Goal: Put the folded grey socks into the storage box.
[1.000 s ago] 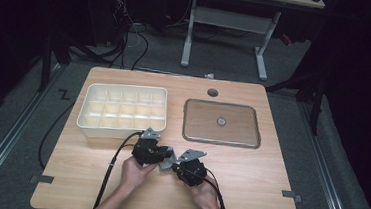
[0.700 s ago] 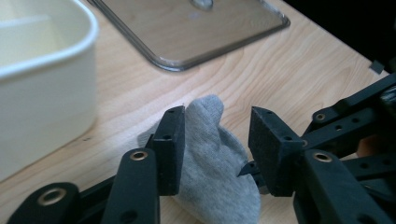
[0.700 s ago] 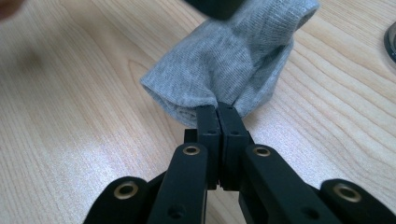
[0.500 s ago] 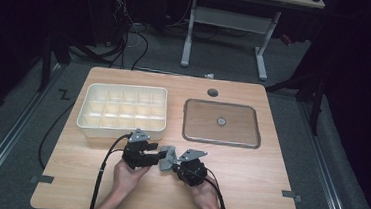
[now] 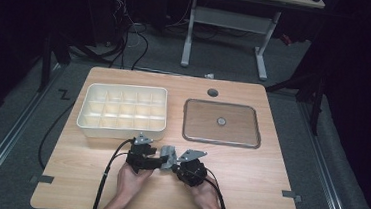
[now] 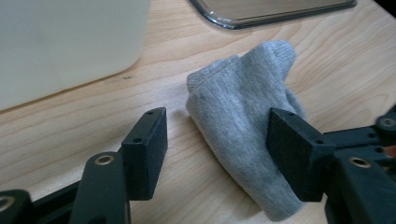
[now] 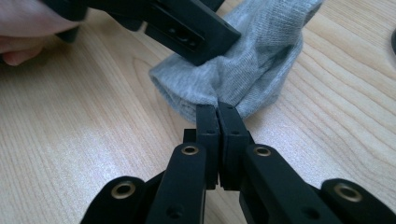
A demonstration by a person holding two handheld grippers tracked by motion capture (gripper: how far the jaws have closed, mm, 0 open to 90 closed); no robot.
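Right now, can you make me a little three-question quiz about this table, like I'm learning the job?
1. True or false: the right gripper is pinching the grey sock.
2. Which gripper has open jaws? A) left gripper B) right gripper
3. What white thing sits beside the clear lid on the table?

Key: 1. True. 2. A; its jaws have just been opening, with the sock lying between them, close against one jaw. 3. The white compartment box.

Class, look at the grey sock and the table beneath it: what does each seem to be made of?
Grey sock: a soft knitted fabric, probably cotton blend; fine ribbed loops show and it folds limply. Table: wood or wood-look laminate, light and matt, with clear grain lines.
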